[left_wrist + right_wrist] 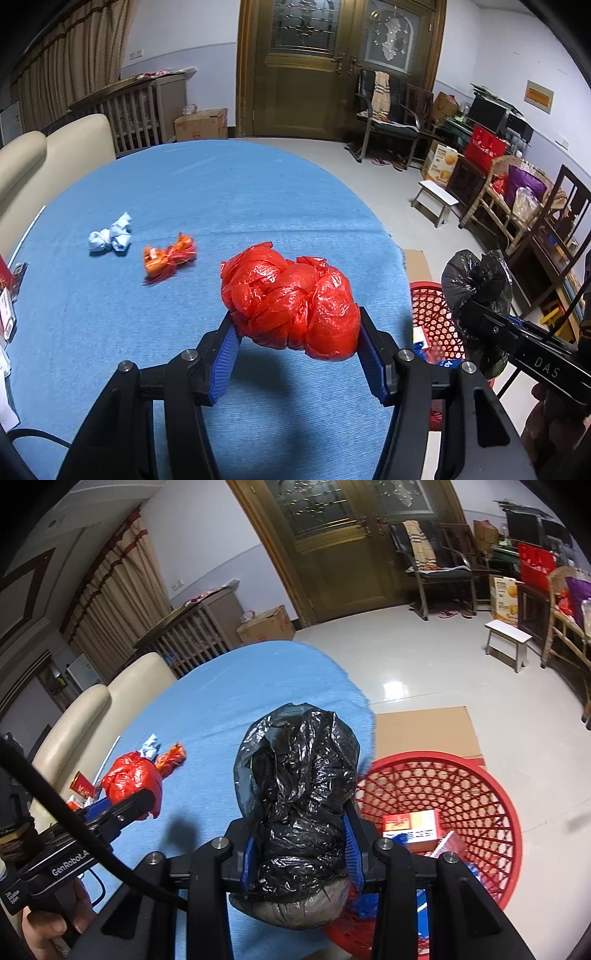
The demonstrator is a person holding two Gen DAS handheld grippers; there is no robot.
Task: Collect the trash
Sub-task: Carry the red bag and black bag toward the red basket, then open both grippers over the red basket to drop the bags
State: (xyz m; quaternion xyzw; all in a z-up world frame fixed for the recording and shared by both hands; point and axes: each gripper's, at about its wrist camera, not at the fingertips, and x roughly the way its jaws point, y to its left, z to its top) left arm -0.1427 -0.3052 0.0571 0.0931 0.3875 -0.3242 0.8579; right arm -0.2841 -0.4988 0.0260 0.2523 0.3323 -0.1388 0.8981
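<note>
My left gripper (295, 332) is shut on a crumpled red plastic bag (291, 299), held just above the blue tablecloth (221, 192). In the right wrist view the same red bag (129, 775) shows at the left. My right gripper (299, 845) is shut on a bunched black plastic bag (299, 794), which hangs over the table's right edge beside the red lattice basket (443, 775). In the left wrist view the black bag (476, 284) is above the basket (432, 314). An orange wrapper (170, 258) and a pale blue crumpled wad (110, 234) lie on the cloth.
The basket on the floor holds a red and orange box (410, 825) and blue wrappers. Flat cardboard (424, 731) lies behind it. Cream chair backs (55, 155) line the table's left side. A white stool (436, 195) stands on the tiled floor. Small red packets (81, 784) sit at the table's left edge.
</note>
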